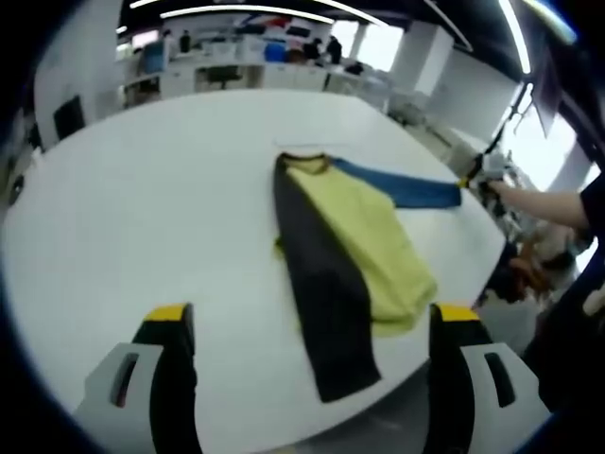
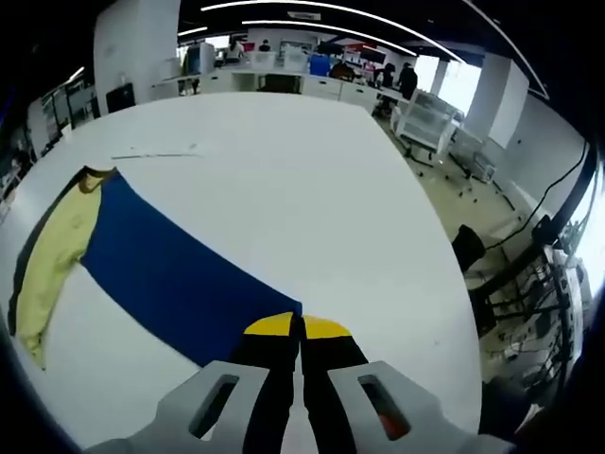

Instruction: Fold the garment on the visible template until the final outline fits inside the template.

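I see a large white table (image 1: 142,189) with a shirt (image 1: 354,251) lying flat on it, and I will place everything else relative to that shirt. The shirt has a yellow body, a dark sleeve (image 1: 321,293) folded lengthwise over one side, and a blue sleeve (image 2: 180,274) stretched straight out to the side from the collar end. In the left gripper view, my left gripper (image 1: 312,331) hovers short of the shirt's hem end, its two yellow-tipped fingers (image 1: 170,317) spread wide apart with nothing between them; the dark sleeve's cuff lies between and just beyond them, not touched. In that same view, the far end of the blue sleeve meets my right gripper (image 1: 484,170), held by a hand at the table's edge. In the right gripper view, the right gripper's (image 2: 300,331) fingers are pressed together on the cuff of the blue sleeve, which runs away from the fingertips (image 2: 269,326) back toward the yellow body and collar. A thin line marked on the table (image 2: 151,154) lies just beyond the collar. Beyond the table, past the shirt's collar end, are desks (image 2: 284,80) and people in an open office.
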A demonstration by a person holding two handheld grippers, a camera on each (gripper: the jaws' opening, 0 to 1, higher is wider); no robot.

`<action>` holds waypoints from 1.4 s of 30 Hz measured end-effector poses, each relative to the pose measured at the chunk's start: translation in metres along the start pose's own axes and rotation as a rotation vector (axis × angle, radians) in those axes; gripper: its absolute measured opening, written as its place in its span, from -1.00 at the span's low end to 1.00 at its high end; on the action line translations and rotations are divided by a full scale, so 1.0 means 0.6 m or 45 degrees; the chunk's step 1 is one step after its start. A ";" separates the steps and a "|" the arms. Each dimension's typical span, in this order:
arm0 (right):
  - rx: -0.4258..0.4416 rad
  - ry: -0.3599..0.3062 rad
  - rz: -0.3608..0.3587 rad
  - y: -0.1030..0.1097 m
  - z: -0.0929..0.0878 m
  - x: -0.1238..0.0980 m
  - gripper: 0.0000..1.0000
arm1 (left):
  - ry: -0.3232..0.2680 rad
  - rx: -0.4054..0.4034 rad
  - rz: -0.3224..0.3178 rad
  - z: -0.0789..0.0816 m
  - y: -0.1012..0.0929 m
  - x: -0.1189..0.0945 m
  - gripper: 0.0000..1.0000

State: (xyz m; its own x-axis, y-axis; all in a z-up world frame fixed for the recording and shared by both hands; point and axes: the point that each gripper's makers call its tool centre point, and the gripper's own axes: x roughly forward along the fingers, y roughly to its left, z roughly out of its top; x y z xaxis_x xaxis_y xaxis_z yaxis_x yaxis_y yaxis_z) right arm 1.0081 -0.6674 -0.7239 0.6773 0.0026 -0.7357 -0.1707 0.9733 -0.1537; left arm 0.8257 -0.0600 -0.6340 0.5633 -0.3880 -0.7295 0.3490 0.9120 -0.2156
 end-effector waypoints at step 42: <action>-0.068 0.078 0.013 -0.003 -0.031 0.051 -0.97 | 0.099 0.063 0.003 -0.011 -0.011 0.026 0.98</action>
State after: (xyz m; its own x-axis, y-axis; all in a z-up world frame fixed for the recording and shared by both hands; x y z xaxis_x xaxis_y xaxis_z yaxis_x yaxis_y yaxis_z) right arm 1.0158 -0.6737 -0.7586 0.6308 -0.0028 -0.7760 -0.2164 0.9597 -0.1794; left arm 0.8273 -0.0715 -0.6482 0.5049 -0.3722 -0.7788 0.3855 0.9045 -0.1824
